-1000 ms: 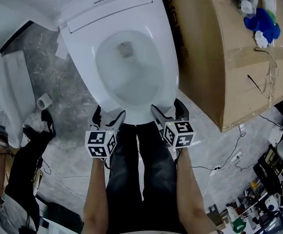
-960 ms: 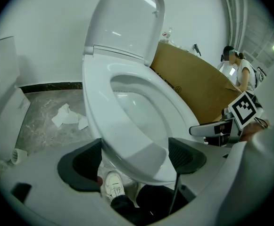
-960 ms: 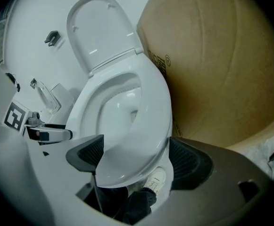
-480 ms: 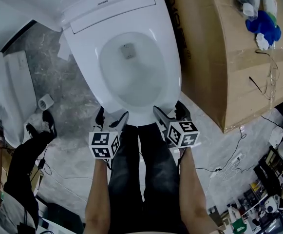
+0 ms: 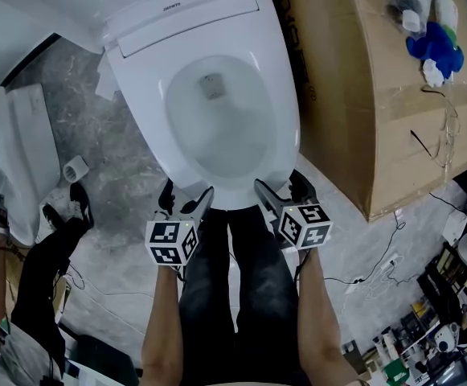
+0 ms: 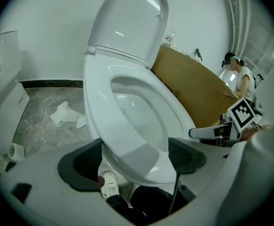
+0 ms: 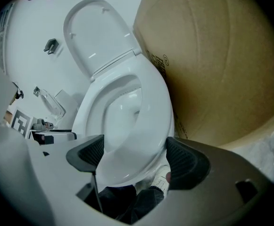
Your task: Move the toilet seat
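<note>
**A:** Where do we log the toilet seat [image 5: 286,119]?

**B:** Down over the bowl [image 5: 217,115], with the lid [image 6: 127,22] upright behind it. The cardboard box [image 5: 362,79] is just beside it on our right.

**A:** Left gripper [image 5: 186,191]?

**B:** At the front rim of the seat, left of centre. Its fingers [image 6: 80,166] are wide apart, and the front edge of the seat sits in the gap between them. It is not clamped. We cannot tell whether either pad touches the rim.

**A:** Right gripper [image 5: 277,182]?

**B:** Same entry, mirrored: front rim, right of centre. Its fingers [image 7: 186,161] are spread wide, with the seat's front edge between them and overlapping both pads in that gripper's view. No squeeze is visible. Contact is uncertain.

**A:** Spacing?

**B:** The two grippers are near each other, side by side, and both point at the seat.
</note>
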